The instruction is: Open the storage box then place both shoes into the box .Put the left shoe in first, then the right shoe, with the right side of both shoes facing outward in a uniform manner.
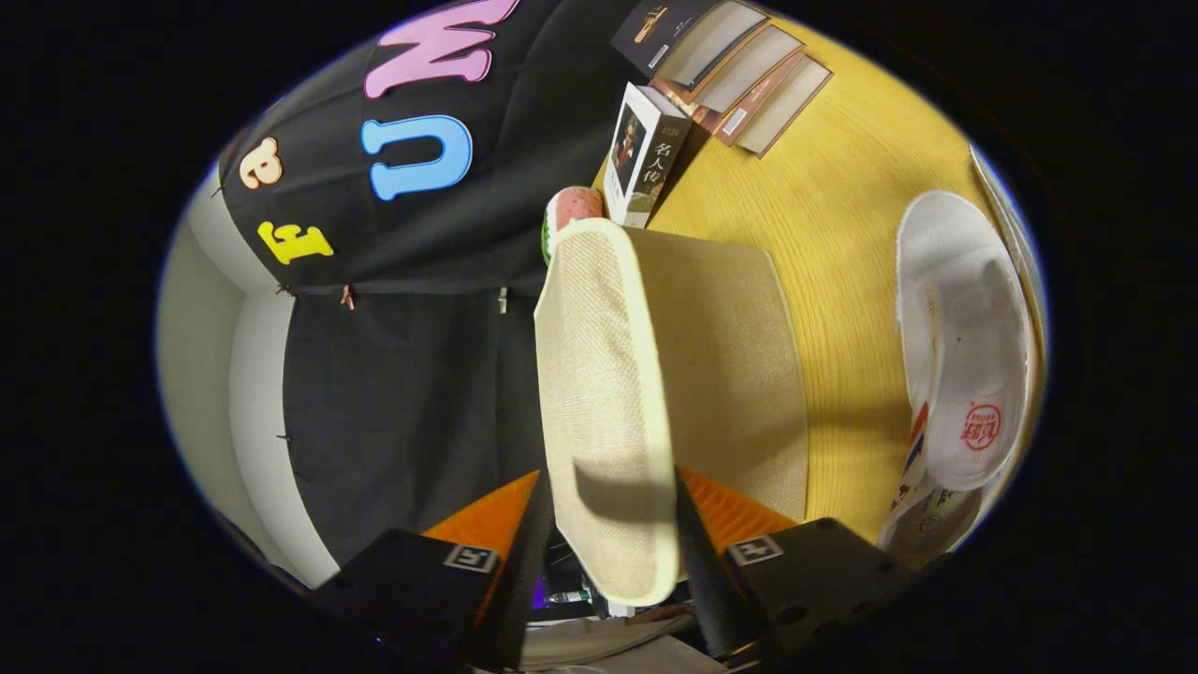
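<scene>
Beige woven cloth sits between my fingers: I see the gripper (pixel 613 538) clenched on the edge of the slipper (pixel 608 393), a finger pressing on each side of its sole. The slipper is held up on edge, its length running away from the fingers, toe far from me. Past its toe I see a red-and-green round thing (pixel 569 211) and an upright book (pixel 644 154), with a row of books (pixel 739 70) lying beyond on the yellow wooden table (pixel 833 234). The white slipper (pixel 964 346) lies on the table, well apart from the held one. The box I cannot make out.
</scene>
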{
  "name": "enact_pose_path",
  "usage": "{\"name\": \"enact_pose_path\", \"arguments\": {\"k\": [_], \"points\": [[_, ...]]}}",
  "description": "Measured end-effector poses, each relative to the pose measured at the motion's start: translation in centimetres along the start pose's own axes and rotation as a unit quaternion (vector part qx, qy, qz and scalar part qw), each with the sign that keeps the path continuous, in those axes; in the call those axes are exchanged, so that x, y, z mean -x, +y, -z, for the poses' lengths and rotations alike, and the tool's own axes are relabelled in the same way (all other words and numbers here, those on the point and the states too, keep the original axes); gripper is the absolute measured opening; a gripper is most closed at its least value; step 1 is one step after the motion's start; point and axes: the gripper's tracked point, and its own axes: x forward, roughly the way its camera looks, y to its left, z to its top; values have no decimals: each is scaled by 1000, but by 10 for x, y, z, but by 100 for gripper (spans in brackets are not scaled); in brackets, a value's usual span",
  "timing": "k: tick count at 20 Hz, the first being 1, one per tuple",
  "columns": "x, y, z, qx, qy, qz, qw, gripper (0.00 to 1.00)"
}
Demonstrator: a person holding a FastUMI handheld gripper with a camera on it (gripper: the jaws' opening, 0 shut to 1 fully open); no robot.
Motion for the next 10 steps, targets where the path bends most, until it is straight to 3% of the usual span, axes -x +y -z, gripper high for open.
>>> {"name": "enact_pose_path", "arguments": {"k": [1,4,6,10], "points": [[-2,0,3,8,6,0,1000,66],[7,16,-8,34,-30,-12,999,7],[15,43,-1,54,-25,-37,998,5],[11,97,4,130,-24,-41,990,5]]}}
